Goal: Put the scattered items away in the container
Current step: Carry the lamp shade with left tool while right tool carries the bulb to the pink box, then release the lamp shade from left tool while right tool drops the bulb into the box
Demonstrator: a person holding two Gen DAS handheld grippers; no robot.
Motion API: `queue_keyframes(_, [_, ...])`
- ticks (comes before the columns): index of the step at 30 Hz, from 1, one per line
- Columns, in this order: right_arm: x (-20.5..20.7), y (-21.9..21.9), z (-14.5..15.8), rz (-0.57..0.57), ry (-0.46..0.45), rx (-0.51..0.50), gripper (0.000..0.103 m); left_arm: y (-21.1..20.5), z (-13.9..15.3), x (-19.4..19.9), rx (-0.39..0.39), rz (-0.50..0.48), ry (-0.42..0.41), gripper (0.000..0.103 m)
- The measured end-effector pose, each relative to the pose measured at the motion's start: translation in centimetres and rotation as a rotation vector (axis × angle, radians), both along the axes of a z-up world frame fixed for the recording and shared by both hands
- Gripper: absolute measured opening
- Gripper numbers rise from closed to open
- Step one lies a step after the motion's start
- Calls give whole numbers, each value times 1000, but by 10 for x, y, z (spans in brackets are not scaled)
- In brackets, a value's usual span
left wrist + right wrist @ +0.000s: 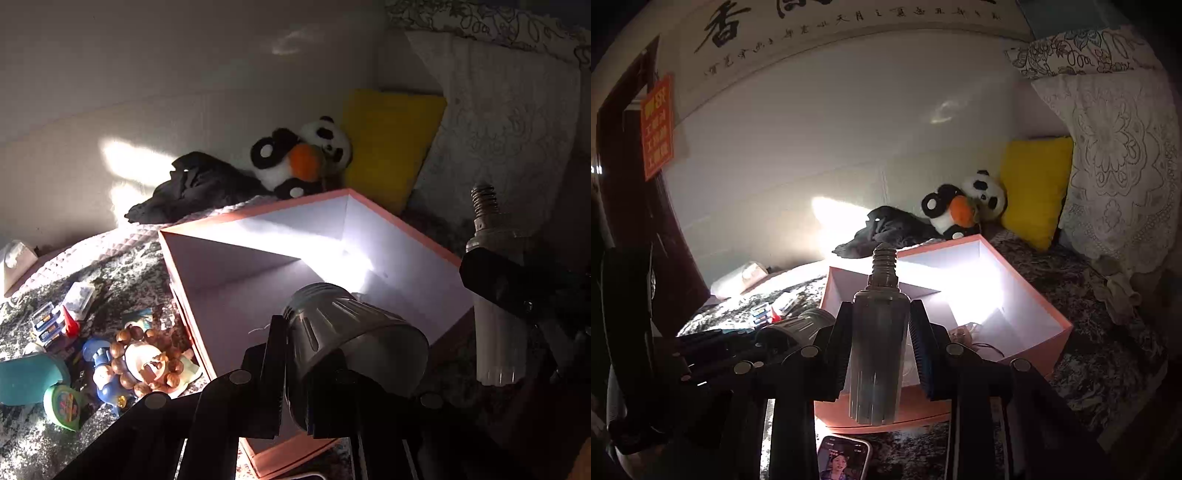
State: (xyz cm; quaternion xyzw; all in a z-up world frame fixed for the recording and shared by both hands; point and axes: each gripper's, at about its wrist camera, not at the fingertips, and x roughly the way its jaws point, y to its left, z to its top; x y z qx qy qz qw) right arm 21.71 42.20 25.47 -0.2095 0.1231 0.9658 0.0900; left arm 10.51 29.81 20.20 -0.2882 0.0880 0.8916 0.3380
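Left tool (291,373) is clamped on a grey ribbed lamp head (343,343), whose long axis runs up and left from the jaws, the narrow ribbed end pointing toward the sunlit floor of the pink box (258,218) and the wide end toward the camera. Right tool (881,350) grips a corn-type bulb (879,354) by its pale cylindrical body; that bulb stands upright in the jaws, long axis vertical, threaded screw base (884,258) on top and pointing toward the wall. Both lamps hang above the near edge of the box, which sits on a dark patterned bed cover (1089,350). Behind the box lie a black cloth (195,188), a panda plush (299,158) and a yellow cushion (388,144). Left of the box, on the bed, scattered things wait: a wooden bead bracelet (147,362), a blue figurine (103,373), a teal item (29,376) and small cases (48,321). A lit phone (844,459) lies by the near side of the box.
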Motion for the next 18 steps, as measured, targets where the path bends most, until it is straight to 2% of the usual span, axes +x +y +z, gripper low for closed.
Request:
queue_keyframes(6, [-42,27,-19,-105,-76,46,32,27,-8,-26,-36,-2,-21,4])
queue_keyframes(18, [-115,58,-45,-153,-174,38,32,54,-46,-66,-154,20,-84,5])
